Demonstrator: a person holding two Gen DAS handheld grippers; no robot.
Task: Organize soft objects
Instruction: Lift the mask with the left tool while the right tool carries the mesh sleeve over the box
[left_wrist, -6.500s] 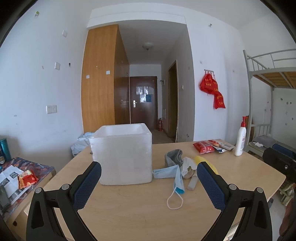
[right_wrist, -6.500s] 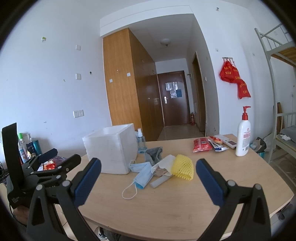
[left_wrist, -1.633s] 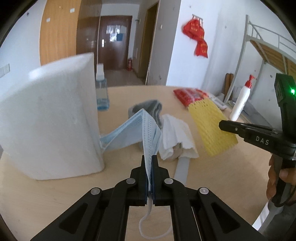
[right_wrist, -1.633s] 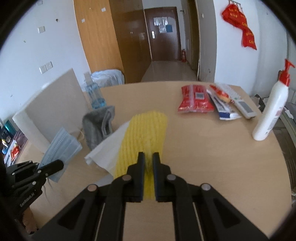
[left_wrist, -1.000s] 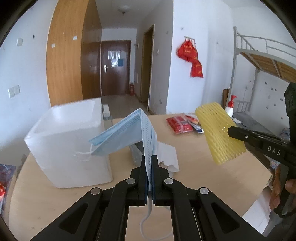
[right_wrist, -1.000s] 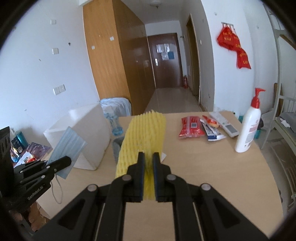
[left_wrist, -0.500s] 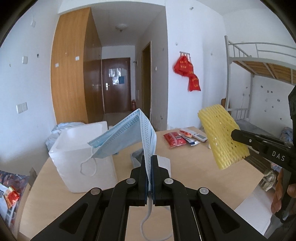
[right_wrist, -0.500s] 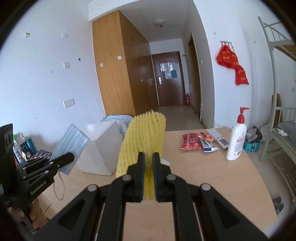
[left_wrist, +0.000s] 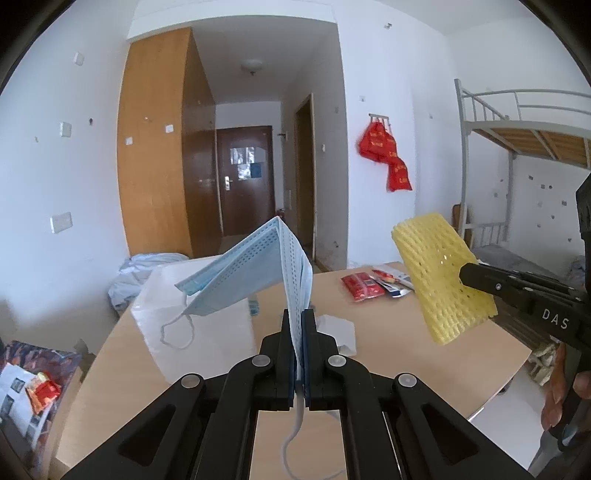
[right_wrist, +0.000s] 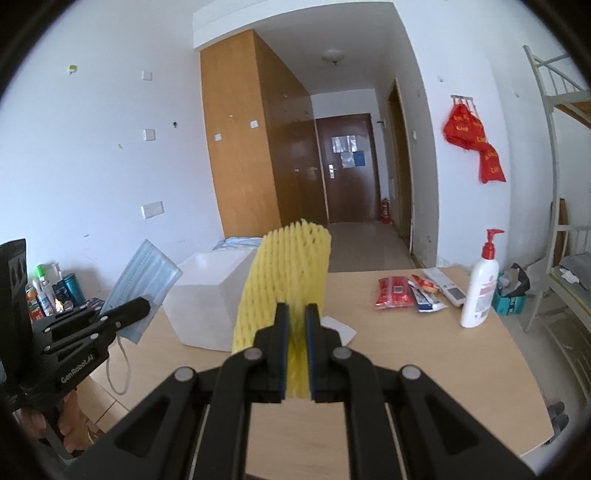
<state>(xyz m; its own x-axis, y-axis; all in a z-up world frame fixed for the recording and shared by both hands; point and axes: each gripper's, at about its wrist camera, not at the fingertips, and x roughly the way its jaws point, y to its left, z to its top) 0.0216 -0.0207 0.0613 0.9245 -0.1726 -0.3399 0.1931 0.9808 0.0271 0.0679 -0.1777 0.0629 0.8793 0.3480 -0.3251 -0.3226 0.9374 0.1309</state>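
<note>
Bright, even daylight in both views, white walls (left_wrist: 388, 74) near washed out, corridor around the dark door (right_wrist: 347, 166) dimmer, soft faint shadows on the desk (right_wrist: 424, 369), strong fisheye bending and black vignette at the corners, slight softness throughout

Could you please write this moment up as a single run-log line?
left gripper: shut on blue face mask | right gripper: shut on yellow foam net | both held above table | white foam box: open
</note>
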